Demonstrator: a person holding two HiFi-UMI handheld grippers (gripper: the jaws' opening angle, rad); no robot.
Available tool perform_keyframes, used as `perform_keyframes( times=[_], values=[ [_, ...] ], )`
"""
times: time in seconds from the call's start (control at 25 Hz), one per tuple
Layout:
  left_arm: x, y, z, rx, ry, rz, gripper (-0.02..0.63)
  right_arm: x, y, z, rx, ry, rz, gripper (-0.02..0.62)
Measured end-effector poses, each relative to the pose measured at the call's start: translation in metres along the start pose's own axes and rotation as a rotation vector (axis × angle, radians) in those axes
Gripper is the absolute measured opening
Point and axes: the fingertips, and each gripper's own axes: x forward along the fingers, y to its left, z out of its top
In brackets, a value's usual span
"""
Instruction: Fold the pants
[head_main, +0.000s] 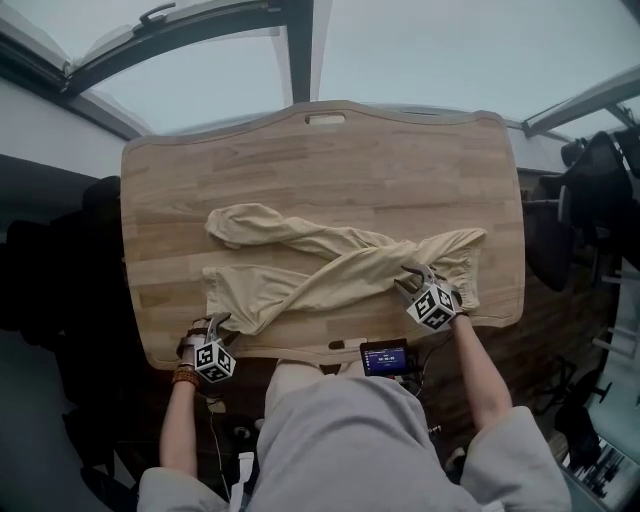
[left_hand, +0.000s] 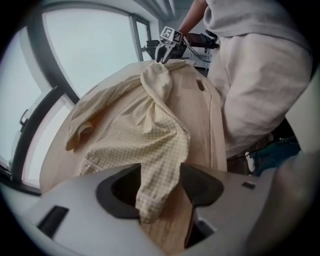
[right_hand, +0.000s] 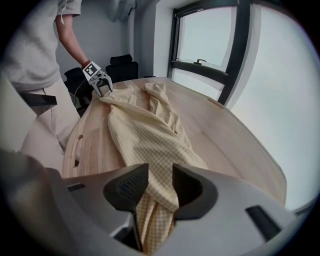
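Note:
Beige pants (head_main: 340, 265) lie crumpled and twisted across the wooden table (head_main: 300, 160), with their legs crossing near the middle. My left gripper (head_main: 217, 322) is at the near left corner, over a leg's hem. In the left gripper view its jaws stand wide: the left gripper (left_hand: 160, 170) is open, and the checked hem (left_hand: 150, 200) lies loose between them. My right gripper (head_main: 412, 276) is at the right end of the pants. In the right gripper view the right gripper (right_hand: 161, 175) is shut on a bunched fold of the cloth (right_hand: 145, 130), with both pads against it.
A small device with a lit screen (head_main: 385, 356) sits at the near table edge. The far edge has a handle slot (head_main: 325, 120). Dark chairs stand at the right (head_main: 590, 200) and left (head_main: 60, 260). The person's torso is close to the near edge.

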Motion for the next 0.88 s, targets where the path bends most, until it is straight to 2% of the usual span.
perform_keyframes(
  times=[0.04, 0.08, 0.12, 0.16, 0.24, 0.32, 0.44, 0.52, 0.64, 0.68, 0.72, 0.76, 0.84, 0.88],
  values=[
    [0.002, 0.003, 0.000, 0.002, 0.010, 0.023, 0.246, 0.001, 0.000, 0.002, -0.005, 0.000, 0.001, 0.150],
    [0.003, 0.006, 0.000, 0.001, 0.017, 0.048, 0.177, 0.003, -0.001, 0.003, -0.007, 0.000, 0.003, 0.150],
    [0.002, 0.009, 0.000, -0.006, 0.018, 0.065, 0.057, 0.005, -0.002, 0.004, -0.008, 0.002, 0.005, 0.150],
    [-0.001, 0.012, 0.002, -0.024, 0.009, 0.072, 0.009, 0.006, -0.003, 0.006, -0.010, 0.003, 0.007, 0.150],
    [-0.018, 0.020, 0.012, -0.082, -0.039, 0.080, 0.008, 0.007, -0.005, 0.010, -0.032, -0.001, 0.006, 0.150],
    [-0.053, 0.038, 0.029, -0.108, -0.105, 0.124, 0.006, 0.002, -0.011, 0.018, -0.071, -0.017, 0.001, 0.150],
    [-0.126, 0.083, 0.063, -0.030, -0.177, 0.237, 0.006, -0.010, -0.030, 0.036, -0.109, -0.058, -0.016, 0.152],
    [-0.177, 0.128, 0.091, 0.003, -0.235, 0.308, 0.005, -0.016, -0.050, 0.045, -0.116, -0.086, -0.041, 0.152],
    [-0.240, 0.222, 0.134, -0.004, -0.356, 0.393, 0.005, -0.026, -0.082, 0.053, -0.089, -0.120, -0.091, 0.150],
    [-0.252, 0.251, 0.147, -0.001, -0.388, 0.393, 0.005, -0.028, -0.091, 0.053, -0.072, -0.128, -0.103, 0.150],
    [-0.255, 0.272, 0.157, 0.000, -0.388, 0.358, 0.005, -0.030, -0.098, 0.053, -0.057, -0.133, -0.109, 0.150],
    [-0.247, 0.283, 0.162, 0.009, -0.353, 0.293, 0.006, -0.031, -0.101, 0.052, -0.047, -0.135, -0.108, 0.150],
    [-0.210, 0.275, 0.159, 0.079, -0.253, 0.145, 0.009, -0.025, -0.095, 0.050, -0.059, -0.132, -0.069, 0.152],
    [-0.184, 0.258, 0.152, 0.116, -0.207, 0.080, 0.043, -0.019, -0.085, 0.051, -0.084, -0.128, -0.029, 0.154]
  ],
)
